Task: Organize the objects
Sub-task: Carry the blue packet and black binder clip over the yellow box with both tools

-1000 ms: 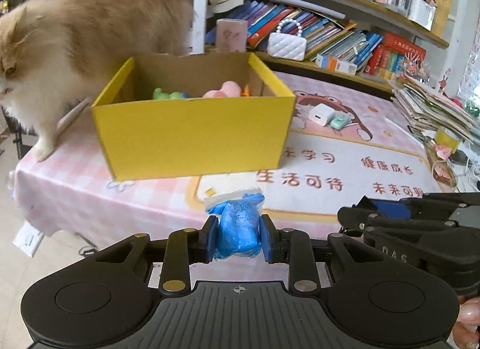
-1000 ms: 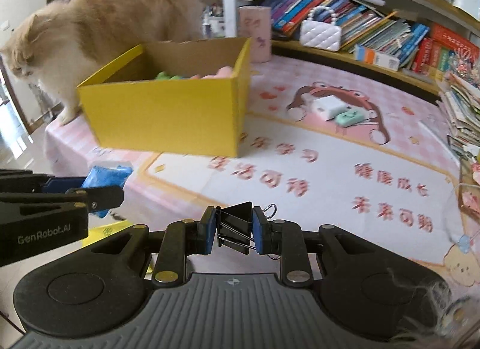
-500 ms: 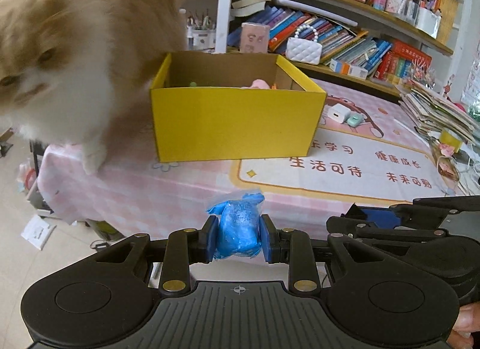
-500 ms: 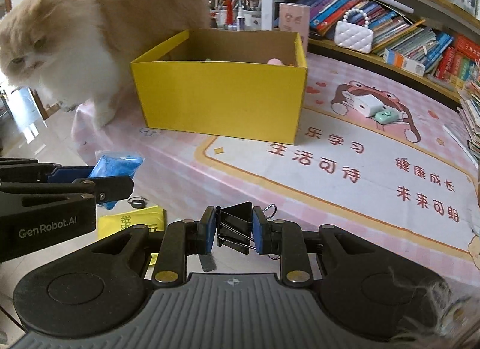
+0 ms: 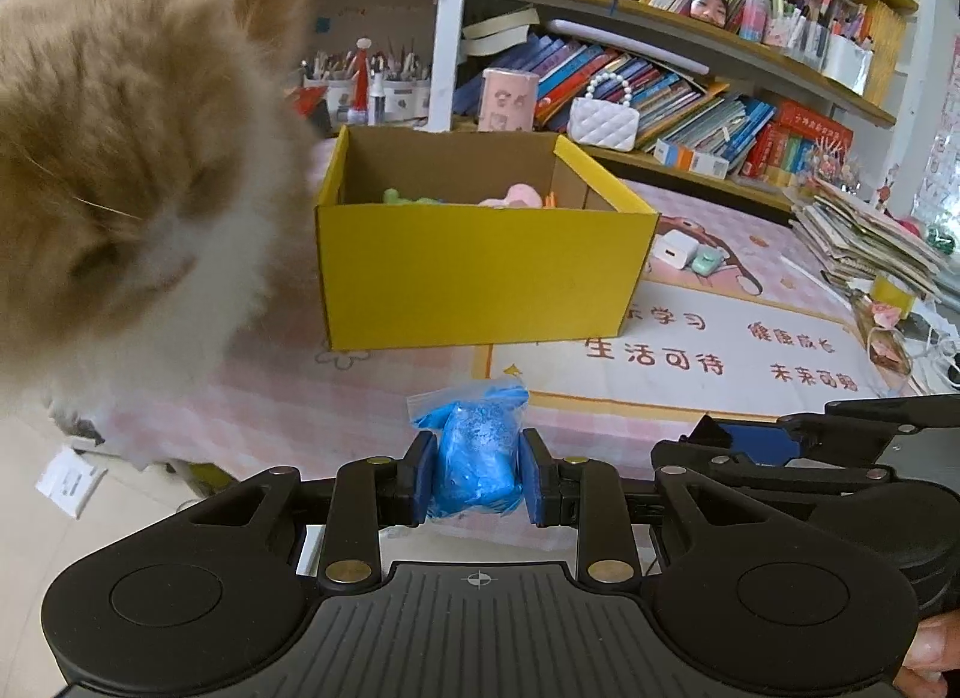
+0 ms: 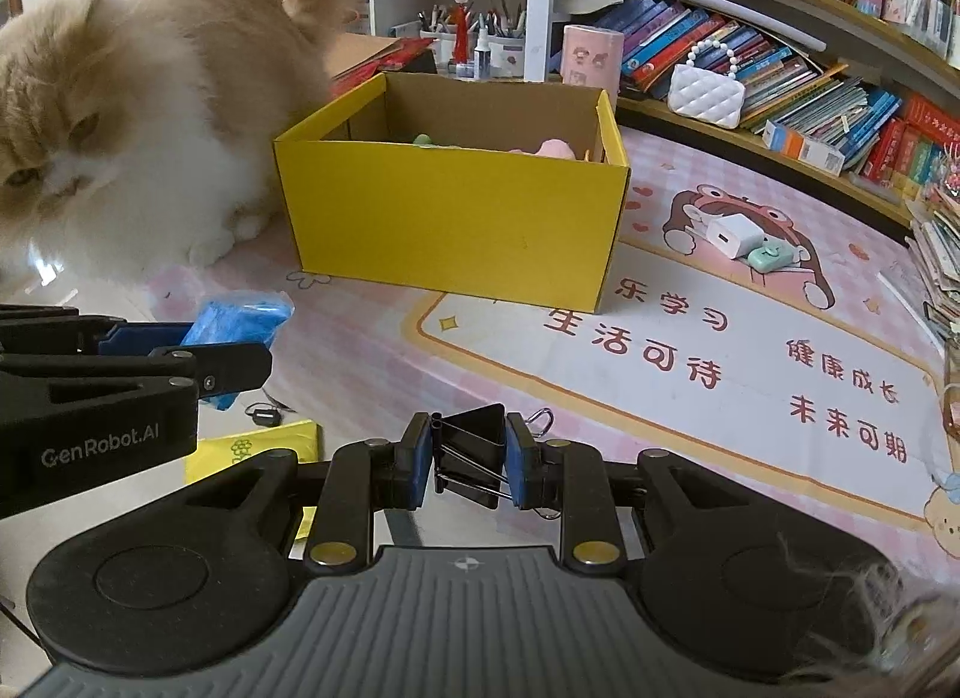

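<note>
My left gripper (image 5: 474,473) is shut on a small blue bag (image 5: 474,452) and holds it off the table's near edge. My right gripper (image 6: 470,461) is shut on a black binder clip (image 6: 471,458), also short of the table edge. The left gripper with the blue bag shows in the right wrist view (image 6: 240,326) at the left. An open yellow box (image 5: 480,272) stands on the pink table mat (image 5: 690,350) ahead; green and pink items lie inside it. A white charger (image 6: 735,236) and a mint green case (image 6: 771,257) lie on the mat right of the box.
A fluffy orange and white cat (image 6: 120,146) stands on the table's left side, next to the box, its head close to my left gripper. Bookshelves (image 5: 690,86) run behind the table. A stack of papers (image 5: 864,236) sits at the right. A yellow bag (image 6: 252,452) lies on the floor.
Both grippers have pulled back from the table and swung a little; the box looks farther away. The cat has moved its head forward, toward the left gripper. Both grips are unchanged.
</note>
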Available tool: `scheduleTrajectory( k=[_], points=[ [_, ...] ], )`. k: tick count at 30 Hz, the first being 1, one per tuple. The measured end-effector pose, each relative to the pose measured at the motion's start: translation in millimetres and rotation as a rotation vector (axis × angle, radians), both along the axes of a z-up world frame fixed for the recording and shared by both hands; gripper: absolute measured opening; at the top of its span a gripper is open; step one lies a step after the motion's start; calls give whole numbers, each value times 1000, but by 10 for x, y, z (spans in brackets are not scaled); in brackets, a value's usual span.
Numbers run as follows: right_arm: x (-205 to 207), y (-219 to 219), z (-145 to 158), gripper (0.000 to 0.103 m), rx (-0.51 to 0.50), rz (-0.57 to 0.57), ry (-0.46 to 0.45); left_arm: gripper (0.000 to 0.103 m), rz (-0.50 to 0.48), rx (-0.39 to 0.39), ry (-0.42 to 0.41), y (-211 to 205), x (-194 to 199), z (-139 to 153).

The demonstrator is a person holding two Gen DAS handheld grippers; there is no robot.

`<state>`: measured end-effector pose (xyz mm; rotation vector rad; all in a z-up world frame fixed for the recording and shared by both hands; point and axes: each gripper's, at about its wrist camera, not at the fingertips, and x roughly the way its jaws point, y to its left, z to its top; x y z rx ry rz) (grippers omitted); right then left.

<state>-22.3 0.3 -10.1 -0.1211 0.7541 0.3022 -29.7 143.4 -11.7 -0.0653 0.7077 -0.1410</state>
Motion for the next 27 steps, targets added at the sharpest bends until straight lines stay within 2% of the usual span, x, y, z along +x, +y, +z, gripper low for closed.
scheduleTrajectory(
  k=[8,12,20,23,27],
  points=[
    [245,-20,115,24,14,-5,-49,28,-2,29,-46,-27,214,96],
    [530,-12,322,24,51,-2,-117,28,12,57,-104,-25,418,237],
    [1244,10,747,24,91,40,-248,28,69,50,-210,-39,1050,544],
    [1560,24,745,24,85,51,-248,28,98,63,-215,-46,1332,551],
    [2035,94,633,24,79,83,-192,28,146,74,-162,-28,1701,400]
  ],
)
